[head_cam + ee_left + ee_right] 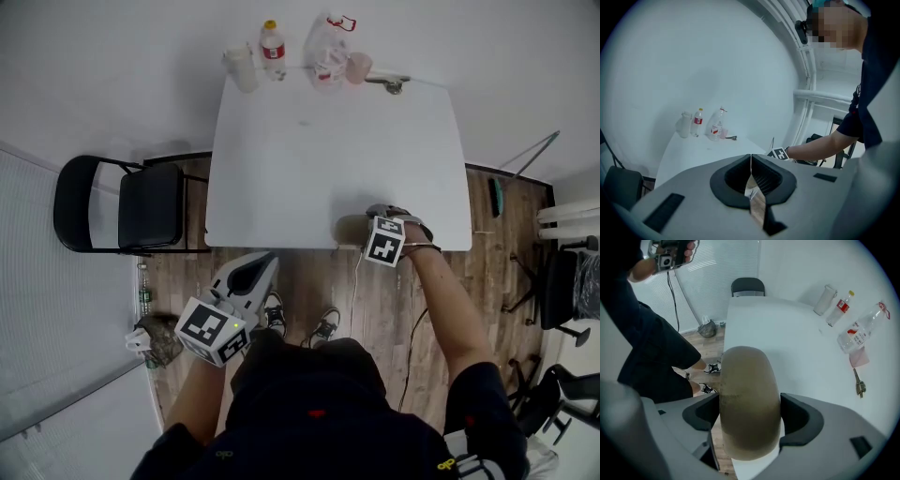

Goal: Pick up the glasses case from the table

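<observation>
Right gripper view puts the glasses case [749,399] between the jaws of the right gripper [751,412]. The jaws stand spread wide, one on each long side of the case. The rounded tan shell fills nearly all the gap. We cannot tell whether either pad touches it, and nothing suggests a squeeze, so we read the case as straddled, not held.

From the head view the case lies on the white table [328,141] at its 6 o'clock edge, a little toward 5 o'clock. It is well apart from the bottles [273,47] lined up at the 12 o'clock edge. The right gripper points steeply down over it.

We judge the step in hand to be the final approach, with the grasp not yet made. The next move calls for closing evenly on the case's sides, then lifting straight up. Being smooth and curved, the shell could slip or skid off the near edge if the pads bite too high.

Our left gripper [255,274] hangs off the table at 7 o'clock, jaws pressed together on nothing.
</observation>
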Tool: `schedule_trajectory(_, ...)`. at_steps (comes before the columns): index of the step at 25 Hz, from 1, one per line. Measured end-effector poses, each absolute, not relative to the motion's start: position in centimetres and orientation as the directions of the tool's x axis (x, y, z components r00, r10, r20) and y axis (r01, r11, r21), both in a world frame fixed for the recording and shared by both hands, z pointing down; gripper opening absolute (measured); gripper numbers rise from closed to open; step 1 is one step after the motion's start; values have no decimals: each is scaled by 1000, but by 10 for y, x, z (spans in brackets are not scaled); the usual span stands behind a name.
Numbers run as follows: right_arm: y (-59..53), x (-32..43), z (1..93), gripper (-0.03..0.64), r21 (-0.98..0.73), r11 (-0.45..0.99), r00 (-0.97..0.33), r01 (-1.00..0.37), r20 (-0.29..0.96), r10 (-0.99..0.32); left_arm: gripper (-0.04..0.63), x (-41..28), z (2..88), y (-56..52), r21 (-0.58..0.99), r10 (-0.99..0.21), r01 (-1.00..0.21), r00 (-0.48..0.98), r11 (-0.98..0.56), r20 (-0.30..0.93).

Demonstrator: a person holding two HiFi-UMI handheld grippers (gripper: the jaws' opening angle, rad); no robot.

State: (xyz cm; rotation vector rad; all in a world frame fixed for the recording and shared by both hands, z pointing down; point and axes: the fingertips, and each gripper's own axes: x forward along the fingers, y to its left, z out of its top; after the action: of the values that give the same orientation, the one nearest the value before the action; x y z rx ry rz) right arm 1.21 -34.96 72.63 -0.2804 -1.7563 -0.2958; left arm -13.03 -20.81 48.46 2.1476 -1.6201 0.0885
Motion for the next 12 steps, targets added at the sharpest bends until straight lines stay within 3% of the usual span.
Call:
schedule_trajectory(7, -344, 10, 742, 377, 11, 918, -130, 397, 991, 44, 21, -140, 487, -202, 314, -899, -928, 303, -202, 315)
schedule_trajectory(12, -347, 5, 733, 377, 49, 936, -208, 348, 978, 26, 21, -148, 487, -201, 312, -900, -928, 305, -206, 312)
